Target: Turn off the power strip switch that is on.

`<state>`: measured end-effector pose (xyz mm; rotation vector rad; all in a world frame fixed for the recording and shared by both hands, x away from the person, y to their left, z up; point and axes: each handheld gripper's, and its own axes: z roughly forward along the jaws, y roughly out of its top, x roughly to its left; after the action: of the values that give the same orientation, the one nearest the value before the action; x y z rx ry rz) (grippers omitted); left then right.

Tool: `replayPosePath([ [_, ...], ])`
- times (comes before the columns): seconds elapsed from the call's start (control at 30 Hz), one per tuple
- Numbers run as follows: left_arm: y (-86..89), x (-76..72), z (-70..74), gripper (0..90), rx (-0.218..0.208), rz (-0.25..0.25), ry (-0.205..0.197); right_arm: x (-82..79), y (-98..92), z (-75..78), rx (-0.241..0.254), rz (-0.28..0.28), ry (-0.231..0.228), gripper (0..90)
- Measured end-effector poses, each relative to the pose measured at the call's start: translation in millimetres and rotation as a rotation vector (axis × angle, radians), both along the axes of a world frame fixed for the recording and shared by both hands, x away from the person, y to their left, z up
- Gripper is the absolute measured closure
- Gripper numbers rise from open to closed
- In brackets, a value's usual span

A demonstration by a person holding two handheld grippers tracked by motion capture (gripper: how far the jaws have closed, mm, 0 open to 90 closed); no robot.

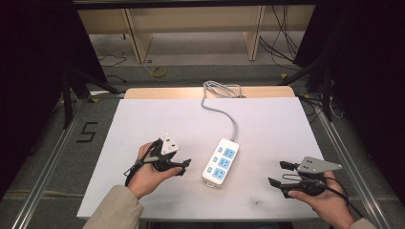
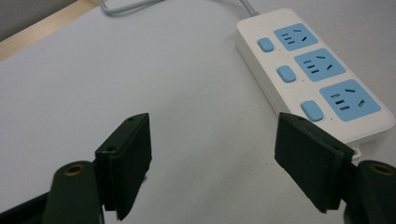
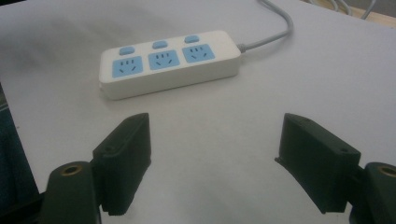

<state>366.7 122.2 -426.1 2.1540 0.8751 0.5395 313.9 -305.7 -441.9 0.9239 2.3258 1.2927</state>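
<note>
Both claws, the left claw (image 1: pixel 184 165) and the right claw (image 1: pixel 279 173), gape empty, flanking the power strip (image 1: pixel 220 161) on the desk (image 1: pixel 143 124), probably poised to grasp it.

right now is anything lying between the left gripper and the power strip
Nothing visible does. The left gripper has its jaws open and empty, and only bare white table lies between it and the power strip.

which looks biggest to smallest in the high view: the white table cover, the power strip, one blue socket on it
1. white table cover, by far the largest
2. power strip
3. blue socket, smallest; the three sockets look about alike, so any one ranks the same
</note>
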Motion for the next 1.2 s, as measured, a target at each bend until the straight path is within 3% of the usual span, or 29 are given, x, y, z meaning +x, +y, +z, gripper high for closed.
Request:
replayPosePath([
  [0.67,23.4,-18.1,-9.5,23.1,-0.022,0.01,-0.011,1.3,0.6,-1.1,-0.004,0.004,0.007,25.4],
  [1.2,36.6,-30.5,-19.6,22.8,0.006,0.034,-0.015,1.8,1.3,-1.3,-0.008,0.009,0.011,25.0],
])
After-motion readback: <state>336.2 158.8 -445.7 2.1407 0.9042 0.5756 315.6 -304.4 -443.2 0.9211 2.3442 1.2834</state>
